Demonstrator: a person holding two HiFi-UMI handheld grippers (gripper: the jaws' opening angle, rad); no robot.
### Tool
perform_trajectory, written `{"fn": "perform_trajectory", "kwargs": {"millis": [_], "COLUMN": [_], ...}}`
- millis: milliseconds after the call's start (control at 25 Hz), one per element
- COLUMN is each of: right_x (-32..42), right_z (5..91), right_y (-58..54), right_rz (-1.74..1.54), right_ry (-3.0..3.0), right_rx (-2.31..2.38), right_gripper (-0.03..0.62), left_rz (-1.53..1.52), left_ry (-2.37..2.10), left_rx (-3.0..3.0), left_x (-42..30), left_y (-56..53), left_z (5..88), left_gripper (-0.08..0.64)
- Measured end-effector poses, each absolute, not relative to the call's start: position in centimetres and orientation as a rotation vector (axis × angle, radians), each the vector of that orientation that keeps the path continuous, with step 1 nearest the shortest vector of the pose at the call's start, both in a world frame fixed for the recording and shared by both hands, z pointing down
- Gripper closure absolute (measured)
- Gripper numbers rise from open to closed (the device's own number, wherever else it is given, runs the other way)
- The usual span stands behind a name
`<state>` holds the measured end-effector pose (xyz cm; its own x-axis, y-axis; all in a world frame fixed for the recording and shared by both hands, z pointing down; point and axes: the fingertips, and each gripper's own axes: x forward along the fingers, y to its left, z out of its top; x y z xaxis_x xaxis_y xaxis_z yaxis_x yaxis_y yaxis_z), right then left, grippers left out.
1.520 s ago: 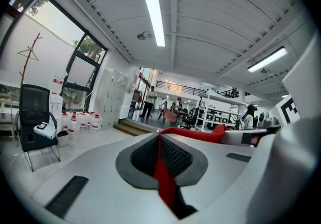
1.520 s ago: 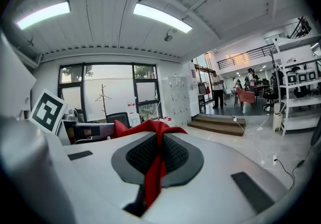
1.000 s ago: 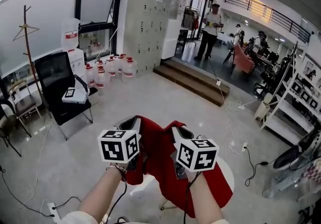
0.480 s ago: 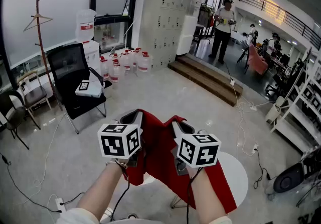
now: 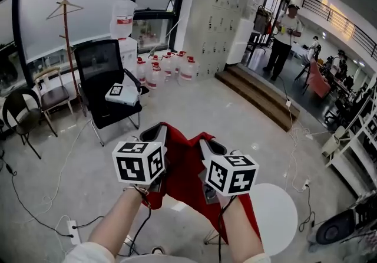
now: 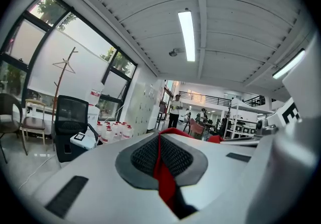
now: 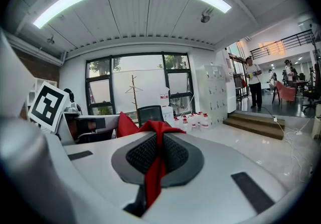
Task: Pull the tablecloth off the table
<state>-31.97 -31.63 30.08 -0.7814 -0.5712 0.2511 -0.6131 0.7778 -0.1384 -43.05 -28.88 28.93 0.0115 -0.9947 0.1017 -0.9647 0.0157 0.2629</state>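
Both grippers hold the red tablecloth (image 5: 187,176) up in front of me, and it hangs in folds between and below them. My left gripper (image 5: 154,134) is shut on one pinched edge, seen as a red strip (image 6: 161,168) between its dark pads (image 6: 143,155). My right gripper (image 5: 207,145) is shut on another edge (image 7: 154,170), squeezed between its pads (image 7: 173,153). The cloth's lower end trails past the left rim of the round white table (image 5: 278,216), whose top shows bare at the lower right.
A black office chair (image 5: 107,88) with a marker box (image 5: 122,94) on its seat stands ahead to the left, by a coat stand (image 5: 66,32) and several water jugs (image 5: 168,68). Steps (image 5: 265,99) and a standing person (image 5: 283,35) are far right. Cables and a power strip (image 5: 72,230) lie on the floor.
Both grippers have carried the cloth away from the table. More of the white tabletop is bare, and the chair and jugs have shifted right in the head view.
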Motion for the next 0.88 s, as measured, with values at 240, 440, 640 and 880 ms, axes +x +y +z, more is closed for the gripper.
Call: {"fn": "perform_trajectory", "kwargs": {"millis": [240, 440, 640, 880], "right_x": [-34.5, -34.9, -34.2, -34.2], "right_z": [31.1, 32.3, 33.7, 34.1], "right_y": [-30.9, -31.1, -31.2, -32.0], "right_rz": [0.339, 0.391, 0.437, 0.385], "right_ry": [-2.775, -2.771, -2.759, -2.763], "right_rx": [0.891, 0.887, 0.85, 0.833], "right_gripper": [0.566, 0.566, 0.566, 0.566], "left_rz": [-0.143, -0.118, -0.109, -0.067], "left_ry": [-2.059, -2.085, -2.115, -2.204], "left_rx": [2.003, 1.955, 1.885, 1.772], "left_x": [-45.1, -46.0, -45.0, -44.7], "left_y": [-27.4, -26.9, -26.3, -26.0], "left_z": [29.7, 30.9, 32.6, 34.0], "left_gripper": [0.543, 0.543, 0.543, 0.543]}}
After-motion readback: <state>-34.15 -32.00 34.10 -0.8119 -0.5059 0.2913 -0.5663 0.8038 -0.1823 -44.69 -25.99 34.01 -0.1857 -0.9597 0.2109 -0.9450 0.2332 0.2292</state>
